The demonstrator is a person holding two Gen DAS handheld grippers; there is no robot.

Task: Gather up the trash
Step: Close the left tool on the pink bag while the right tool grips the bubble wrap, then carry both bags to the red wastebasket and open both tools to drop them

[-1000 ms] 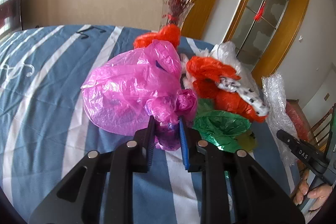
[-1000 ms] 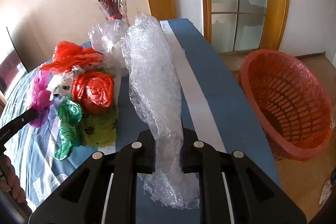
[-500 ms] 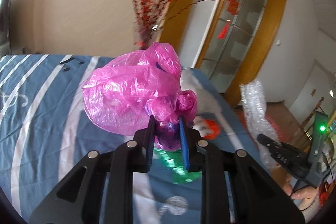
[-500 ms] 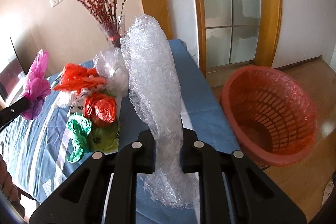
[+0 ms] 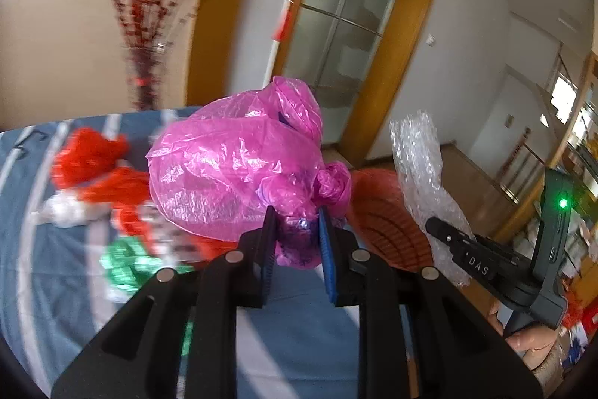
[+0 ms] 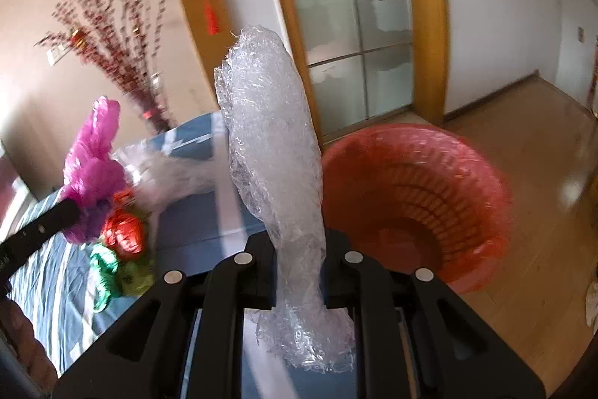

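With each tool clamped, left tool (image 5: 297,242) on the pink bag (image 5: 239,171), right tool (image 6: 299,272) on the bubble wrap (image 6: 273,152), I'd release only once above the red basket (image 6: 482,189).

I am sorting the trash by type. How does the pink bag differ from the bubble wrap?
The pink bag is opaque magenta film, puffed into a round ball; the bubble wrap is clear, bubbled and stands as a long narrow roll. The left gripper holds the pink bag, the right gripper the bubble wrap. Both are clamped near their lower ends.
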